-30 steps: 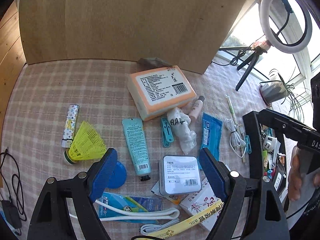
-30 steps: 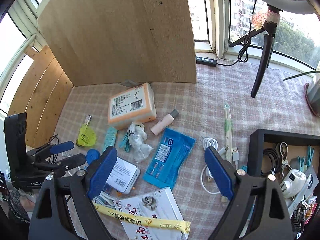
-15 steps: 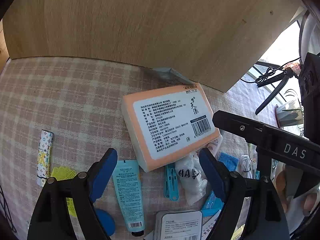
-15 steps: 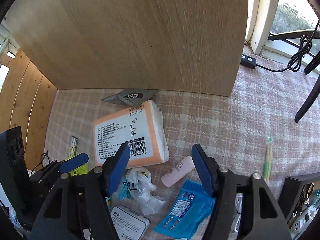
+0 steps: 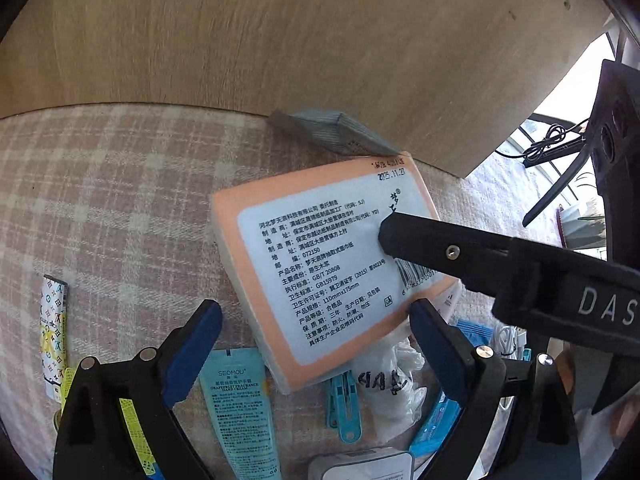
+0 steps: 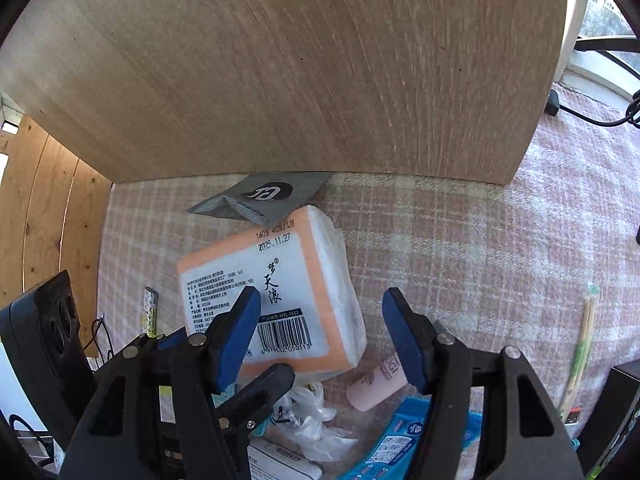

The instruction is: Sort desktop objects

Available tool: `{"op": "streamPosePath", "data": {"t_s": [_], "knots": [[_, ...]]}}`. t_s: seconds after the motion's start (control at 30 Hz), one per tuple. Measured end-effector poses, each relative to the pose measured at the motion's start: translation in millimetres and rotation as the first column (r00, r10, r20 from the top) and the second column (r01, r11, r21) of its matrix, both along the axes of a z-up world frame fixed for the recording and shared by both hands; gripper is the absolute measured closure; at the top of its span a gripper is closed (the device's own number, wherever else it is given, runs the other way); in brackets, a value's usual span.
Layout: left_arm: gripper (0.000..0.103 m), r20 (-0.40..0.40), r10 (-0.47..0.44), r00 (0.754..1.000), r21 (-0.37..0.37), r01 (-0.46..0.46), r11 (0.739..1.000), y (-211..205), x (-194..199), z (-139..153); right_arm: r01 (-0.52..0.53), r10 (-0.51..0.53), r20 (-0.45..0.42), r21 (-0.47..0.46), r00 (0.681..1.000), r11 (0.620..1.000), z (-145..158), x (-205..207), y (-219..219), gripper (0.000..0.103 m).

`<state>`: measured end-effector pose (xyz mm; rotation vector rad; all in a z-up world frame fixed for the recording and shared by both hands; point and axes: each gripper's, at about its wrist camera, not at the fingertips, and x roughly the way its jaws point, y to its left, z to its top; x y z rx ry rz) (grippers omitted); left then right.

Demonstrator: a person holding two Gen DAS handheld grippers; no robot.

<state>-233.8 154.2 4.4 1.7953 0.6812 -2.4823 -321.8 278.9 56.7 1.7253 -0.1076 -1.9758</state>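
Table covered in pink-and-cream plaid cloth (image 5: 120,184). Tall pale wooden board (image 6: 280,72) stands upright along far edge. Lying directly on cloth: orange-bordered rectangular tissue pack (image 5: 320,264) with white printed label, grey foil pouch (image 6: 260,198) touching its far corner, teal hand-cream tube (image 5: 238,412), patterned white lighter (image 5: 54,336), blue plastic clips (image 5: 344,404), crumpled white plastic bag (image 5: 394,384), pink cylindrical bottle (image 6: 376,384), blue wipes packet (image 6: 396,440), wrapped chopsticks (image 6: 580,356).
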Motion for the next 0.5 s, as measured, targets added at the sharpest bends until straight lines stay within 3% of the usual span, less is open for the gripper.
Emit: {"op": "streamPosePath", "data": {"t_s": [0.07, 0.2, 0.33, 0.5], "knots": [[0.022, -0.014, -0.018, 1.0, -0.006, 0.018, 1.0, 6.4, -0.9, 3.8, -0.015, 0.015, 0.014, -0.022, 1.0, 1.0, -0.8, 3.2, -4.1, 0.046], [0.028, -0.034, -0.017, 0.999, -0.015, 0.016, 1.0, 1.7, -6.2, 10.4, -0.011, 0.011, -0.005, -0.009, 1.0, 1.0, 3.4, 8.8, -6.6, 0.048], [0.028, -0.061, 0.021, 0.998, 0.022, -0.02, 1.0, -4.2, 1.8, 21.1, -0.007, 0.008, 0.004, -0.044, 1.0, 0.999, 12.5, 18.7, -2.1, 0.049], [0.028, -0.108, 0.0, 0.994, 0.005, 0.0, 1.0, 4.4, 11.1, 51.8, -0.003, 0.002, -0.022, -0.088, 1.0, 0.996, 40.5, 42.2, 7.6, 0.049]]}}
